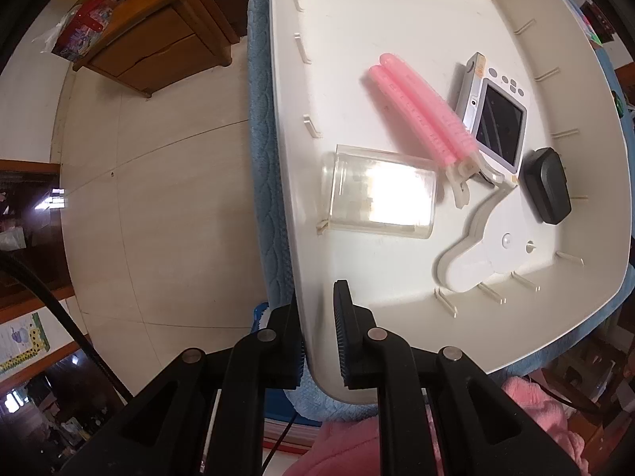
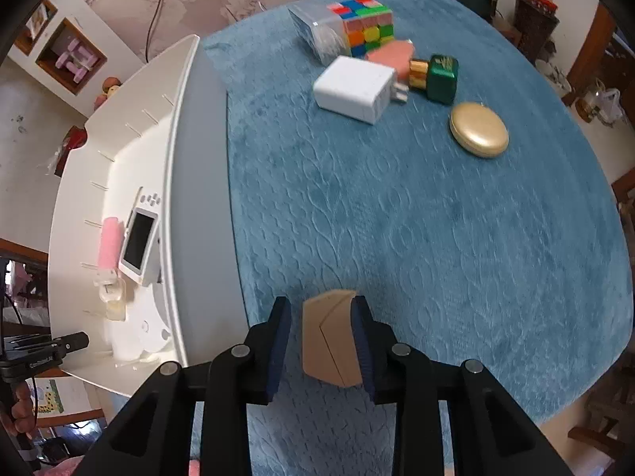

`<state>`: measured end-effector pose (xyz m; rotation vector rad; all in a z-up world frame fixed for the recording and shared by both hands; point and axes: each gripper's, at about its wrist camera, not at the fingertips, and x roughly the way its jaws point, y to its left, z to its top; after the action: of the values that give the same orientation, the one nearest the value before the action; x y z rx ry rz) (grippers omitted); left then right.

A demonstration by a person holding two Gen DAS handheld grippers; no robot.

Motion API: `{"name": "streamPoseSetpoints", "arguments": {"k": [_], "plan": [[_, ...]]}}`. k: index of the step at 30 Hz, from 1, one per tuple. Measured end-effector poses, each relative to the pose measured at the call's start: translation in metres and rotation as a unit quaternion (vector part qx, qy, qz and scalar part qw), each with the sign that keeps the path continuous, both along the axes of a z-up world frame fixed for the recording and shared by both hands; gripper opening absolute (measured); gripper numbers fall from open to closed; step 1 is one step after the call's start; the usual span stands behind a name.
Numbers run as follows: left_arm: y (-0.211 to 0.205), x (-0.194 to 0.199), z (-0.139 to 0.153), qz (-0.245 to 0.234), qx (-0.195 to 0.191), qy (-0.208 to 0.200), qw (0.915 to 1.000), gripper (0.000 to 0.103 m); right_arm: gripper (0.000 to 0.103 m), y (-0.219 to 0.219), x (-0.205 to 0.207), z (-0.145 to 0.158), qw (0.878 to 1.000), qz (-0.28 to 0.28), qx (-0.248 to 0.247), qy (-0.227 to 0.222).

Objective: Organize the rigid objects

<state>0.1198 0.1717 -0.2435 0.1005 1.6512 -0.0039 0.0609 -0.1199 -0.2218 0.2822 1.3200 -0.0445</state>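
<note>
The left gripper [image 1: 317,333] is clamped on the white bin's [image 1: 317,380] rim. The right gripper [image 2: 321,341] holds a tan block [image 2: 329,341] between its pads (bin at nine o'clock) above the blue cloth [image 2: 436,238].

Bright, even daylight. Glare whites out the clear box [image 1: 381,198] in the white tray [image 1: 397,8]. Fisheye bends both views' edges; items beyond the beige block [image 2: 329,341] blur softly.

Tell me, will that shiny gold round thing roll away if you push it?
Probably not. The gold case lies flat on the blue cloth like a squashed pebble, so it would likely slide, not roll. Its smooth domed top looks slippery to pinch. It looks hard rather than floppy.
</note>
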Motion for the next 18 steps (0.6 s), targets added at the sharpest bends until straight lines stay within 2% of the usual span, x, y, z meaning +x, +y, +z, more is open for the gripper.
{"name": "streamPoseSetpoints", "arguments": {"k": [1,3,11,18], "plan": [[0.000,-0.001,0.000,0.000,-0.001,0.001,1.0000,0.015,0.040,0.000,-0.001,-0.003,1.000,-0.002,0.000,0.005],[0.001,-0.001,0.001,0.000,-0.002,0.001,1.0000,0.015,0.043,-0.001,-0.003,-0.007,1.000,-0.004,0.000,0.015],[0.003,-0.004,0.002,0.000,-0.001,0.001,1.0000,0.015,0.045,0.000,-0.006,-0.022,0.999,-0.005,-0.004,0.045],[0.006,-0.006,0.000,0.002,0.001,0.003,1.0000,0.015,0.046,0.000,-0.008,-0.030,0.999,-0.001,0.001,0.051]]}}
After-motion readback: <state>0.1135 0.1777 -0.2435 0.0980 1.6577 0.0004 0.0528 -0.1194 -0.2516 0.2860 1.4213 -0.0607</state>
